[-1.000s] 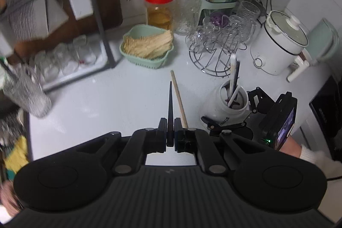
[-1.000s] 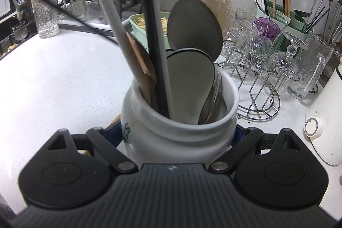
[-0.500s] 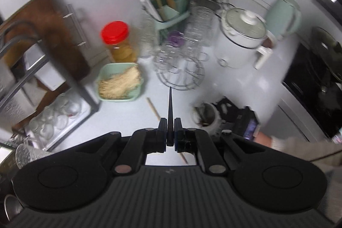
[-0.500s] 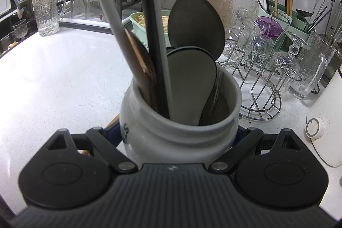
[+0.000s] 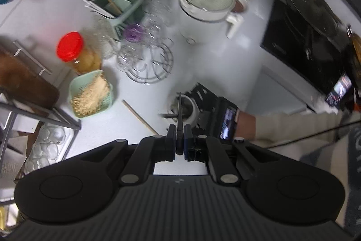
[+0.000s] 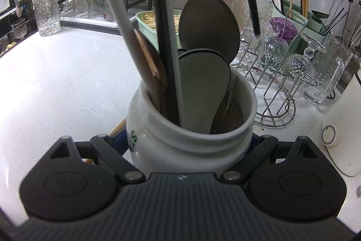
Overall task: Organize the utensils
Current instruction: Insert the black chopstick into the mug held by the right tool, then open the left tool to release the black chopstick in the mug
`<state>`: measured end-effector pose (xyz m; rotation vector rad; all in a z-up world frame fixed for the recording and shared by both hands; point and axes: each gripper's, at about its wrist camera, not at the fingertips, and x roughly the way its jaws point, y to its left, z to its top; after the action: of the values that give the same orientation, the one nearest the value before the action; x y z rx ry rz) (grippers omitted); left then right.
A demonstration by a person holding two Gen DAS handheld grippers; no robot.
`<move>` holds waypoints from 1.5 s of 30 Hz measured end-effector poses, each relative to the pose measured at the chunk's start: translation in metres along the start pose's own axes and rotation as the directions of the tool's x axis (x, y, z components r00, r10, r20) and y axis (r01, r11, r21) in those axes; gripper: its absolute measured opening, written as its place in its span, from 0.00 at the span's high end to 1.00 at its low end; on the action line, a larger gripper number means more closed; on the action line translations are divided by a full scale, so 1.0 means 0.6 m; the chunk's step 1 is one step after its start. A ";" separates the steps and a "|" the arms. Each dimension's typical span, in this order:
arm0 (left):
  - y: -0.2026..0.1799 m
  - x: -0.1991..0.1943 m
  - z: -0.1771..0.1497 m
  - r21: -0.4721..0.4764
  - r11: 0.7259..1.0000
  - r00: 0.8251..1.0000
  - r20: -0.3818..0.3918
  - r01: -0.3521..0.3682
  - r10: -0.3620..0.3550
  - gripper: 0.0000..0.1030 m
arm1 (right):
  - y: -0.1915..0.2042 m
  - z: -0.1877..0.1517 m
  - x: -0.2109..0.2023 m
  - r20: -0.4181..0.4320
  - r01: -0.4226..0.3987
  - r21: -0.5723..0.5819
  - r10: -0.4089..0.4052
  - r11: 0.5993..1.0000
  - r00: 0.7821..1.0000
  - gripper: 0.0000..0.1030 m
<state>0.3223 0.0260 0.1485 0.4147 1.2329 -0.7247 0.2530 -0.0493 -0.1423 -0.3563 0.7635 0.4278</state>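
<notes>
Two grippers | left gripper (image 5: 179,139) clamps black chopstick (image 5: 179,114) | right gripper (image 6: 187,143) grips white jar (image 6: 191,134) | white speckled counter (image 6: 67,83)

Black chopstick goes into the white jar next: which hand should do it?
Left. The left gripper already pinches the black chopstick, tip down above the white jar. The right gripper is occupied steadying that jar.

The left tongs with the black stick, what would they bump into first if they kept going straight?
Probably the white jar: the black chopstick in the left tongs points at its mouth. Depth is unclear, so it could miss.
</notes>
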 end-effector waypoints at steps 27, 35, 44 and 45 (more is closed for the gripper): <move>-0.014 0.186 0.051 0.221 0.970 0.972 -0.231 0.105 -0.052 0.93 | 0.005 0.004 0.003 -0.023 0.034 0.016 -0.033 0.999 0.999 0.06; -0.011 0.230 0.053 0.186 0.976 0.970 -0.234 0.109 -0.064 0.93 | 0.008 0.000 -0.001 -0.020 0.040 0.018 -0.040 0.999 0.999 0.06; -0.001 0.251 0.047 0.123 0.988 0.976 -0.209 0.093 -0.066 0.93 | 0.011 -0.003 -0.008 -0.023 0.046 0.021 -0.046 0.999 0.999 0.06; 0.002 0.247 0.047 0.115 0.989 0.978 -0.199 0.088 -0.064 0.92 | 0.011 -0.003 -0.008 -0.023 0.047 0.022 -0.046 0.999 0.999 0.06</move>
<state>0.3655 -0.0320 0.0163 0.5527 1.3980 -0.8446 0.2460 -0.0457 -0.1411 -0.3579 0.7802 0.3718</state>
